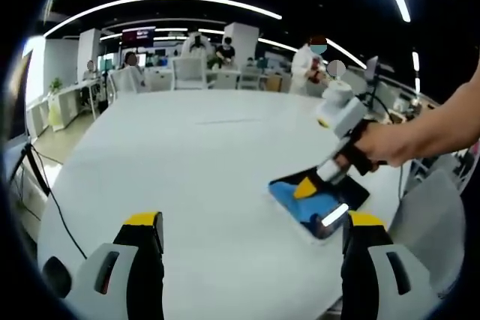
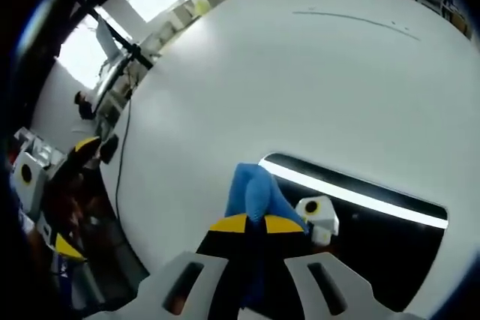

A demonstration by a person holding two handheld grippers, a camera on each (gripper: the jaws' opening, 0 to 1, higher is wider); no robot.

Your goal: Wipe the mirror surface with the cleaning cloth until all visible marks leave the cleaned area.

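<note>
A dark rectangular mirror (image 2: 375, 234) lies flat on the white table (image 2: 300, 73) and reflects ceiling light strips. My right gripper (image 2: 259, 224) is shut on the blue cleaning cloth (image 2: 253, 189), which is pressed onto the mirror's left end. In the left gripper view, the right gripper (image 1: 306, 188), held by a hand, comes in from the right with the blue cloth (image 1: 300, 206) under its yellow tips, on the mirror (image 1: 346, 204). My left gripper (image 1: 253, 224) hovers open above the table's near edge, with nothing between its fingers.
The round white table (image 1: 202, 140) stretches away ahead of the left gripper. White chairs (image 1: 189, 71) and several people stand beyond its far side. A black cable (image 1: 52, 192) hangs off the left edge. A grey chair (image 1: 427, 222) sits near the right.
</note>
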